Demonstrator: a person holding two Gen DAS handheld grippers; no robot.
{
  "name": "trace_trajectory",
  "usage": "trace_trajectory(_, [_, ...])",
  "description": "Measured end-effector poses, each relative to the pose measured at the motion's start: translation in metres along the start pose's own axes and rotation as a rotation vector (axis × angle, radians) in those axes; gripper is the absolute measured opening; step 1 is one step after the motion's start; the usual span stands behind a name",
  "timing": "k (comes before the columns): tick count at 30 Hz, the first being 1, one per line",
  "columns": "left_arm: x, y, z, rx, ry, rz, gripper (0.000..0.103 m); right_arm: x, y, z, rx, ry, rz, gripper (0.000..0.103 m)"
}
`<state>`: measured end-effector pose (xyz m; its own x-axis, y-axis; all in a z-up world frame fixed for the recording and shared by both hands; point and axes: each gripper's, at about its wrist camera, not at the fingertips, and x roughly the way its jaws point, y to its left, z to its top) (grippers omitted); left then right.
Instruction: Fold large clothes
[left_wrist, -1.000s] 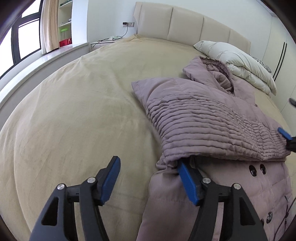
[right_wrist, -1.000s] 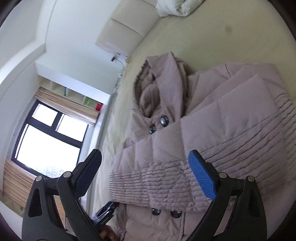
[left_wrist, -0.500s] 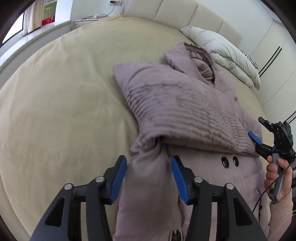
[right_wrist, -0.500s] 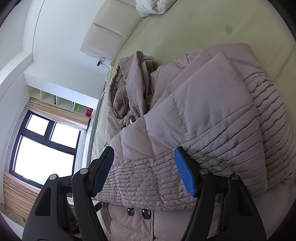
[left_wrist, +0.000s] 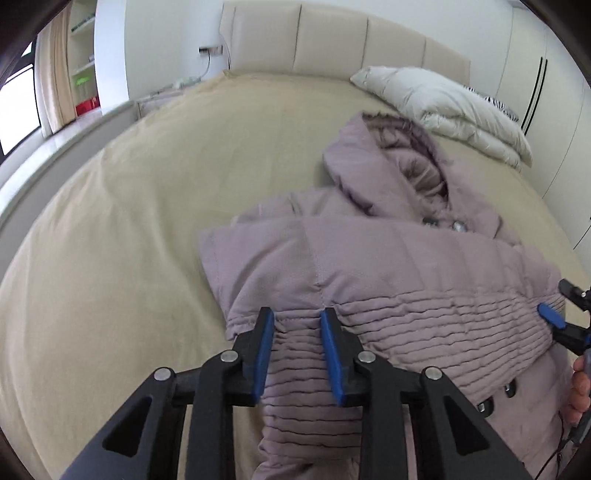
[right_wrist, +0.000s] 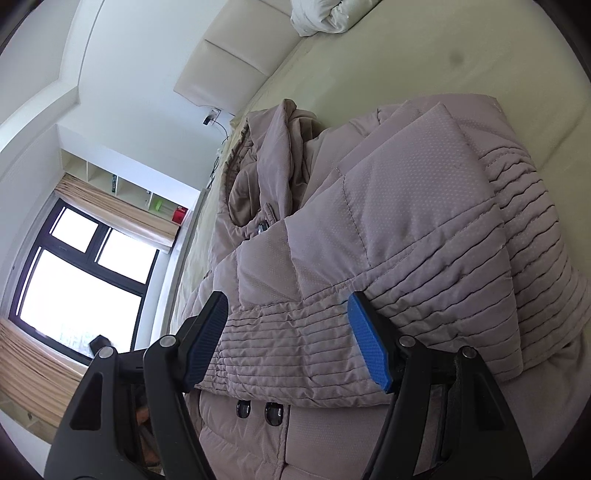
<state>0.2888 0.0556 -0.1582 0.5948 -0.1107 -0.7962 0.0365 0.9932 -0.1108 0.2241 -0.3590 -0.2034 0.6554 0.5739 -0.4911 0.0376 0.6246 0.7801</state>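
Note:
A mauve quilted hooded coat lies on the beige bed, hood toward the headboard, both sleeves folded across its front. My left gripper is shut on the coat's left edge, fabric bunched between its blue pads. My right gripper is open, its jaws straddling the ribbed sleeve cuff at the coat's right side without pinching it. It also shows at the right edge of the left wrist view. The coat fills the right wrist view, dark buttons below the cuff.
The round beige bed spreads wide to the left of the coat. A white folded duvet lies by the padded headboard. A window ledge runs along the left; a window and shelves stand beyond.
My left gripper closed from wide open onto the coat's left edge and lifted it inward. My right gripper moved in over the sleeve cuff and narrowed somewhat.

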Motion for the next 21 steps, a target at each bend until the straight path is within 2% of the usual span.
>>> trace_trajectory(4, [0.009, -0.004, -0.021, 0.064, -0.026, 0.012, 0.030, 0.001, -0.009, -0.002, -0.017, 0.006, 0.004, 0.052])
trace_trajectory(8, [-0.002, -0.001, -0.014, 0.040, 0.008, 0.008, 0.030, -0.003, 0.003, -0.004, -0.040, 0.005, -0.053, 0.054])
trace_trajectory(11, [-0.036, -0.009, -0.008, 0.066, -0.104, 0.044, 0.030, -0.017, 0.032, -0.005, -0.133, -0.050, -0.108, 0.058])
trace_trajectory(12, [-0.041, -0.013, -0.006, 0.080, -0.134, 0.054, 0.034, -0.021, 0.038, -0.004, -0.162, -0.068, -0.110, 0.060])
trace_trajectory(13, [-0.041, -0.015, -0.004, 0.091, -0.145, 0.056, 0.043, -0.022, 0.043, -0.002, -0.177, -0.077, -0.120, 0.065])
trace_trajectory(17, [0.004, -0.018, -0.008, 0.113, -0.056, 0.064, 0.047, -0.009, 0.029, 0.003, -0.164, -0.050, -0.173, 0.067])
trace_trajectory(21, [0.009, -0.012, -0.020, 0.091, -0.092, 0.034, 0.048, -0.009, 0.022, -0.012, -0.274, -0.073, -0.156, 0.067])
